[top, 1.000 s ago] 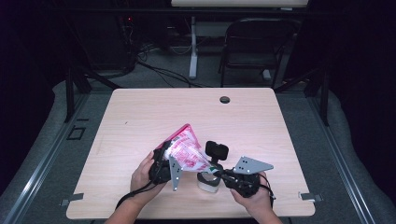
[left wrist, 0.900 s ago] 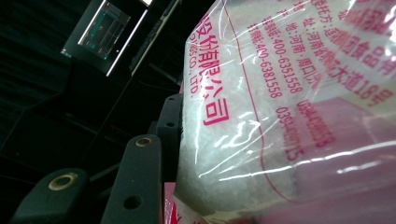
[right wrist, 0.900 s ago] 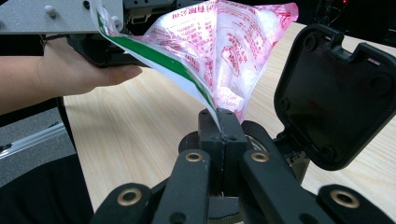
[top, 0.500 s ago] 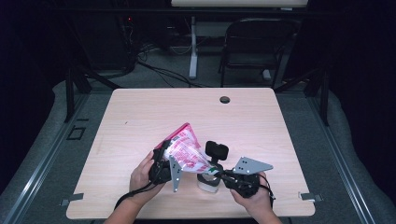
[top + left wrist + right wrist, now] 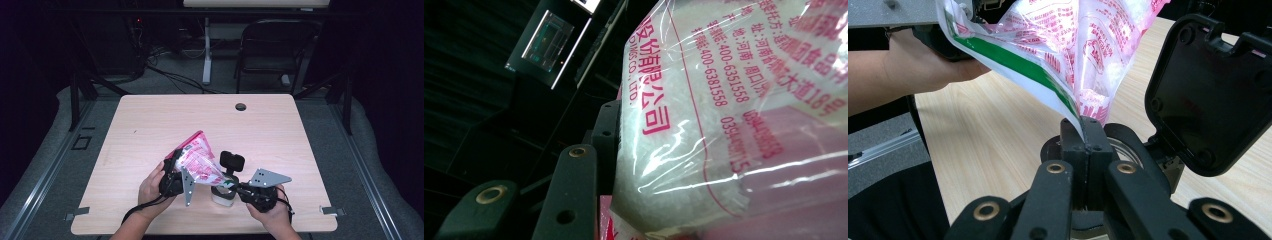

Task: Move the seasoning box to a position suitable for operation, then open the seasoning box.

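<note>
Pink-printed plastic bag (image 5: pixel 197 161) of white grains, held up tilted above the near middle of the wooden table (image 5: pixel 150 125), unmoved since a second ago. Lower corner of the bag (image 5: pixel 1083 107) pinched between the closed jaws of the right gripper (image 5: pixel 1083 150), just above a small container (image 5: pixel 222 192) with its black lid (image 5: pixel 232 161) hinged open and standing upright. Upper left part of the bag (image 5: pixel 724 120) pressed against the left gripper (image 5: pixel 175 172); cannot tell from the pictures whether those jaws are clamped on it. Both hands near the table's near edge, same posture as before. Small round hole (image 5: pixel 241 106) far off in the tabletop; dark chair (image 5: pixel 272 50) beyond the far edge.
</note>
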Demonstrator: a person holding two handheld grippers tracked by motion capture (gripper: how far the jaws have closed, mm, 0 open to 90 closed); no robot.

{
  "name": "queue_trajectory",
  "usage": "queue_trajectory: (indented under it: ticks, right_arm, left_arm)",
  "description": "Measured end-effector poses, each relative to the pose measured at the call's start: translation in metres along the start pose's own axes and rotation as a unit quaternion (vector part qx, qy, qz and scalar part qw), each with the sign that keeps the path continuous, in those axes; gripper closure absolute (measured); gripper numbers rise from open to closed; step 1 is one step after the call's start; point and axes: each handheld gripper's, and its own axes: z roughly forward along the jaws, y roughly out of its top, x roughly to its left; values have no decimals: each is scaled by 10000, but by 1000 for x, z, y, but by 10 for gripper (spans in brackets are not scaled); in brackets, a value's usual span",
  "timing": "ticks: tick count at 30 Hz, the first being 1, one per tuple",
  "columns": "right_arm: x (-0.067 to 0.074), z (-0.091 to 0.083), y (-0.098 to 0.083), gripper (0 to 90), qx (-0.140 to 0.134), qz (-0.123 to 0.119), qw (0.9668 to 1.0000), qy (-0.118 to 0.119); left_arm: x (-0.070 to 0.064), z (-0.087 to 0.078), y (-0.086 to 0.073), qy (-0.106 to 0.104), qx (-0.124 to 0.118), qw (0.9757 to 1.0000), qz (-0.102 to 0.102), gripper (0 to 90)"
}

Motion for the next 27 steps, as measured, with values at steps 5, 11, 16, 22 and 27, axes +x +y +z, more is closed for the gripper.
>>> queue_trajectory:
  ticks: [5,11,16,22,27]
  right_arm:
    - [-1,-1,-1,900,26,14,10000,-3]
    - [-1,-1,-2,900,27,23,10000,-13]
    - [-2,-2,-2,900,35,31,10000,-30]
    - [-2,-1,-3,900,55,30,10000,-27]
    - [-2,-1,-3,900,61,27,10000,-39]
  left_arm:
    - [0,0,1,47,-28,10000,51,638]
    - [0,-1,2,55,-16,9999,126,638]
    - [-1,-1,3,91,-34,9999,139,638]
    - [-1,-2,3,113,-37,9998,162,638]
    - [-1,-2,3,112,-27,9998,179,638]
